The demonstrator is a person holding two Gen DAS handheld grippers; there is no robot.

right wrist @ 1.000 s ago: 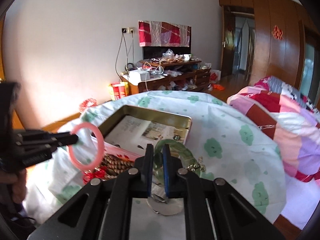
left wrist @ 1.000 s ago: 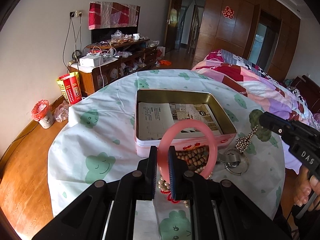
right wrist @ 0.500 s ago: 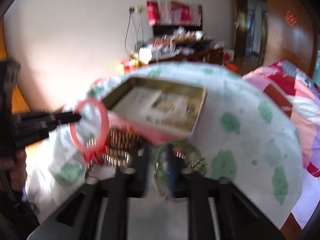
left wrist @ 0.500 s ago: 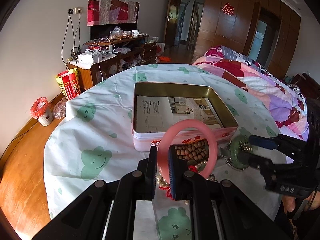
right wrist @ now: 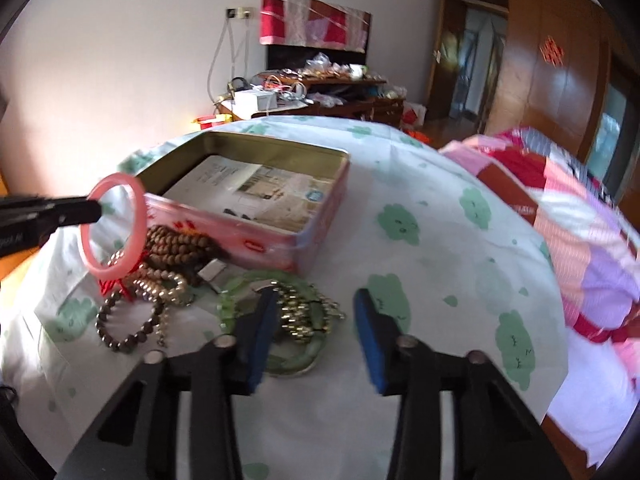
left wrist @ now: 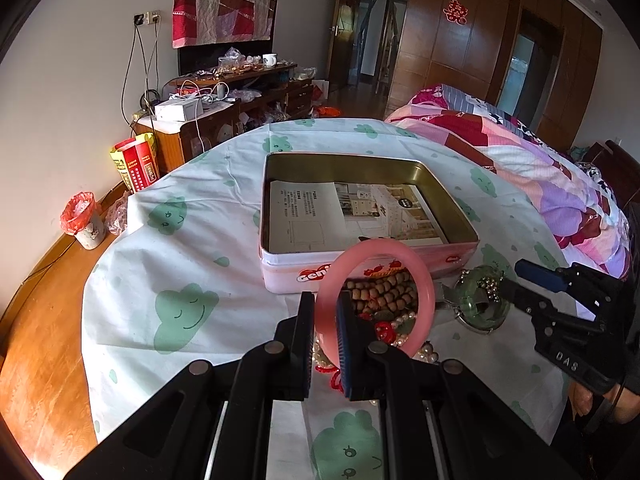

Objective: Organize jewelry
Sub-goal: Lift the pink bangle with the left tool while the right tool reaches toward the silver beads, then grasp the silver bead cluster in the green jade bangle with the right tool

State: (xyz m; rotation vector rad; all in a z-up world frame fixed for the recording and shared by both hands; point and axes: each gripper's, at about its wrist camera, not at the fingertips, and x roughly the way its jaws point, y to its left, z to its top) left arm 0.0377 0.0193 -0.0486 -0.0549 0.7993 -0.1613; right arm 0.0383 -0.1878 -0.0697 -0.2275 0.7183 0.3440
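My left gripper (left wrist: pixel 322 308) is shut on the rim of a pink bangle (left wrist: pixel 425 280), held upright above the jewelry pile just in front of the pink tin box (left wrist: pixel 280 272). From the right wrist view the pink bangle (right wrist: pixel 138 224) hangs from the left gripper (right wrist: pixel 94 210) at the left. My right gripper (right wrist: pixel 315 294) is low over the table with its jaws apart and closing. A green bangle (right wrist: pixel 228 304) with a gold bead chain (right wrist: pixel 296 320) lies flat under it, its right part between the jaws and its near rim beneath the left one. No pad presses on it.
Brown bead strands (right wrist: pixel 176 244), a dark bead bracelet (right wrist: pixel 128 332) and pearls lie heaped against the tin's front wall. A paper leaflet (left wrist: pixel 304 212) lines the tin. A quilted bed (left wrist: pixel 540 168) stands to the right, a cluttered cabinet (left wrist: pixel 224 112) behind the table.
The right gripper came down with the green bangle, opened and let it go onto the table. The left gripper stayed in place with the pink bangle.
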